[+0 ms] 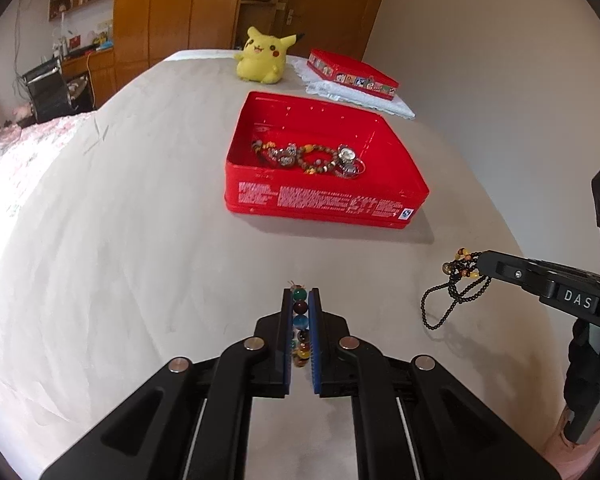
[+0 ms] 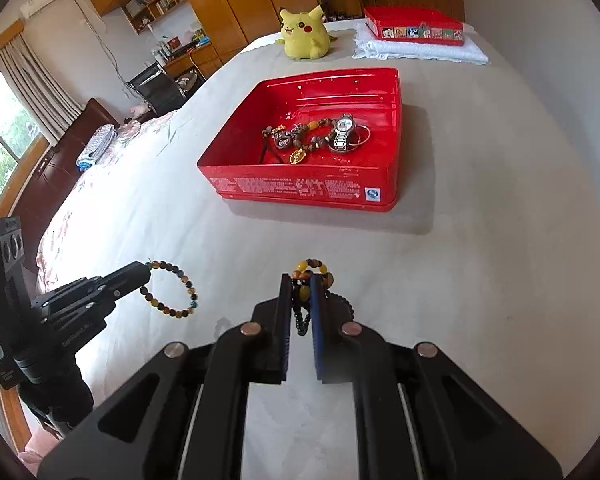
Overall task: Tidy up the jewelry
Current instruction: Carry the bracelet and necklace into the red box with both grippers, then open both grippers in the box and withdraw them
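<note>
My left gripper is shut on a multicoloured bead bracelet, which hangs as a ring from its tip in the right wrist view. My right gripper is shut on a dark bead necklace with amber beads; its thin black strand dangles above the bed from the tip. Ahead on the bedsheet sits an open red tin box. It holds bead bracelets, a silver watch and a gold pendant.
A yellow plush toy sits beyond the box. The red lid lies on a folded white cloth at the far right. The bed's left edge drops toward a chair and desk.
</note>
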`<state>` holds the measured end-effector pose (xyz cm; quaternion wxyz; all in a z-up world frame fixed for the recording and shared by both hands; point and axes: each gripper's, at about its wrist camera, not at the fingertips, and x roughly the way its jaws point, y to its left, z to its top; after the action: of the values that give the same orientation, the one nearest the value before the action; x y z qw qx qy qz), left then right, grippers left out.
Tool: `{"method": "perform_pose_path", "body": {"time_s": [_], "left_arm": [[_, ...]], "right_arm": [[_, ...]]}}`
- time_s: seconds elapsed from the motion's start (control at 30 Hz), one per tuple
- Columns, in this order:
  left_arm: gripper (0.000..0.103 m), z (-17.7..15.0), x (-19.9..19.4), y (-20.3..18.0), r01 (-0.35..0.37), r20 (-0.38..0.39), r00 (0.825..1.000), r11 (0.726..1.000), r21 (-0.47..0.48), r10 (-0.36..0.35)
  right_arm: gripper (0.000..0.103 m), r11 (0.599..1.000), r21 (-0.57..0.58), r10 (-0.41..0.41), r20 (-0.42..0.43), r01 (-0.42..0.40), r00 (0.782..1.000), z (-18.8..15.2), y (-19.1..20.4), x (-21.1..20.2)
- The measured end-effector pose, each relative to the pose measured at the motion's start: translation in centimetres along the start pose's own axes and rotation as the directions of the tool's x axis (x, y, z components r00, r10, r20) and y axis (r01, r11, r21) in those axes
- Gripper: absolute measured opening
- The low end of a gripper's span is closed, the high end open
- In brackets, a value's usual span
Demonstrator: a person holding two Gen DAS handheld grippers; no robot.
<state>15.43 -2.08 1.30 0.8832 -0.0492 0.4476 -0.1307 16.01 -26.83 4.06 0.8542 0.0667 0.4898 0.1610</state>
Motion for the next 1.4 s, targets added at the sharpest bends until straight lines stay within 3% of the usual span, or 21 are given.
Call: {"method": "perform_pose_path", "body": {"time_s": [0.37,0.67,0.93,1.4], "left_arm": [[0.007,2.9,0.5,-1.1,-0.002,0.006,1.000,1.000,0.016,0.002],[0.007,9.7,1.4,-1.7,-0.006,0.048,0.999,1.000,0.001,0.006],[0.007,15.7,4.3,-1.9,-0.003,0.087,0.996,1.000,-0.022,0.005],[0.007,22.2,14.0,-0.6,-0.007,0.040,0.999,0.999,-0.046,0.009]], "right_arm": [[0.007,1.000,-0.013,0.013,0.042,-0.012,0.999,3.2,0.3,-1.5],[0.007,1.000,-0.001,-0.005,0.107,0.005,0.994,9.7,0.4,-2.4],[0.007,0.998,0.047,-0.041,0.117,0.036,0.992,15.2,-1.3,1.0],[0.007,0.991,0.054,-0.123,0.077,0.119,0.989,21.9,-2.5,10.5]]}}
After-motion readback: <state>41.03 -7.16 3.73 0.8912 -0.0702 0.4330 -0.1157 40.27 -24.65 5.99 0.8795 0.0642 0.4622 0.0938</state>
